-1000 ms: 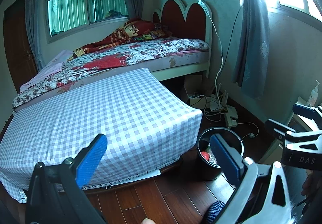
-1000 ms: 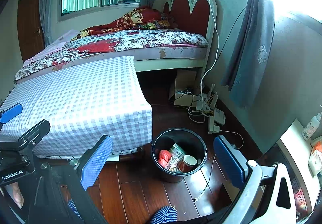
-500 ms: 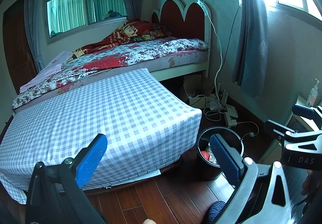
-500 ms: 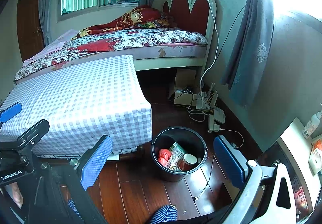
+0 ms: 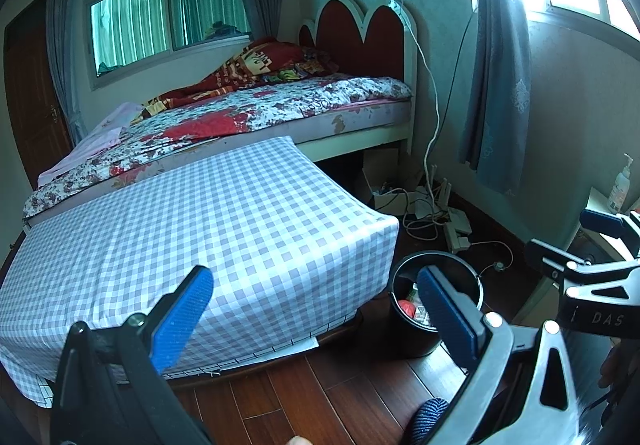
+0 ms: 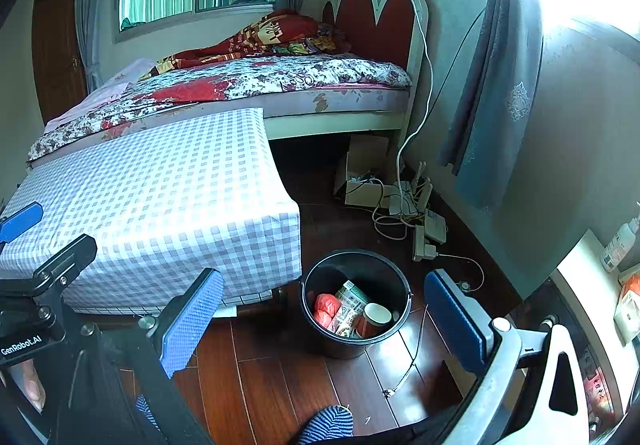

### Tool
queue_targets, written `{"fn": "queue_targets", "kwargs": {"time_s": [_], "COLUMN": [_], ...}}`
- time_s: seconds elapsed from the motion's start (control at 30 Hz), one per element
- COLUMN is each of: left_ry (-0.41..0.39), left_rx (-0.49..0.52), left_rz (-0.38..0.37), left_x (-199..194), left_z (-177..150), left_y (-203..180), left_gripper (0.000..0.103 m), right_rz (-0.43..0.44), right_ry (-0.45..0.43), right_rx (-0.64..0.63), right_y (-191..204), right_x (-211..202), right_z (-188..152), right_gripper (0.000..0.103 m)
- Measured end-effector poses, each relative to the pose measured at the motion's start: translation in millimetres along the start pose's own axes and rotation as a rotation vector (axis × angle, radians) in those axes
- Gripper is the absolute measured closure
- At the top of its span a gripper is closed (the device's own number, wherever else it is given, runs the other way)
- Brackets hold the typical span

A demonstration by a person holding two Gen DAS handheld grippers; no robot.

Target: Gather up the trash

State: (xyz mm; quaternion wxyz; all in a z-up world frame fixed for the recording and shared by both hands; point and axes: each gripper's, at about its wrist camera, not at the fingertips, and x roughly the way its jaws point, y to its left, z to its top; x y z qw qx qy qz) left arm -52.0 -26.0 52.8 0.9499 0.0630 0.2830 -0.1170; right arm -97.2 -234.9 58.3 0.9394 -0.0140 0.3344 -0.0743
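Note:
A black bucket stands on the wooden floor beside the checked mattress. Inside it lie a red crumpled wrapper, a printed packet and a paper cup. My right gripper hangs open above and in front of the bucket, nothing between its blue pads. In the left wrist view the bucket sits low right, partly behind the right finger. My left gripper is open and empty, over the mattress corner.
A floral bed with a red headboard fills the back. Cables, power strips and a cardboard box clutter the floor near the wall. A white counter with a bottle stands at right. Striped socks show below.
Both views have shifted very slightly; the bucket and its trash stay put and both grippers remain open.

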Motion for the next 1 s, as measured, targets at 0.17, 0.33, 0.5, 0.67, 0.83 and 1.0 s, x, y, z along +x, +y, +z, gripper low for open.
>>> {"fn": "queue_targets", "kwargs": {"time_s": [0.17, 0.33, 0.5, 0.67, 0.83, 1.0], "left_ry": [-0.001, -0.003, -0.002, 0.004, -0.005, -0.011], "left_rx": [-0.002, 0.005, 0.011, 0.009, 0.047, 0.074], "left_rz": [-0.002, -0.006, -0.010, -0.016, 0.004, -0.012], "left_x": [-0.4, -0.7, -0.4, 0.2, 2.4, 2.7], "left_z": [0.4, 0.9, 0.7, -0.5, -2.1, -2.4], "left_y": [-0.2, 0.0, 0.3, 0.5, -1.5, -1.6], "left_gripper": [0.001, 0.001, 0.001, 0.001, 0.001, 0.001], "right_rz": [0.000, 0.002, 0.002, 0.001, 0.001, 0.001], "right_ry": [0.002, 0.002, 0.004, 0.004, 0.006, 0.011], "right_rx": [0.001, 0.000, 0.001, 0.002, 0.002, 0.000], "right_y": [1.0, 1.6, 2.3, 1.7, 1.1, 1.7], "right_x": [-0.7, -0.3, 0.0, 0.5, 2.3, 3.4], "right_z": [0.1, 1.0, -0.2, -0.6, -1.2, -2.6], "right_gripper": [0.001, 0.001, 0.001, 0.001, 0.001, 0.001]}}
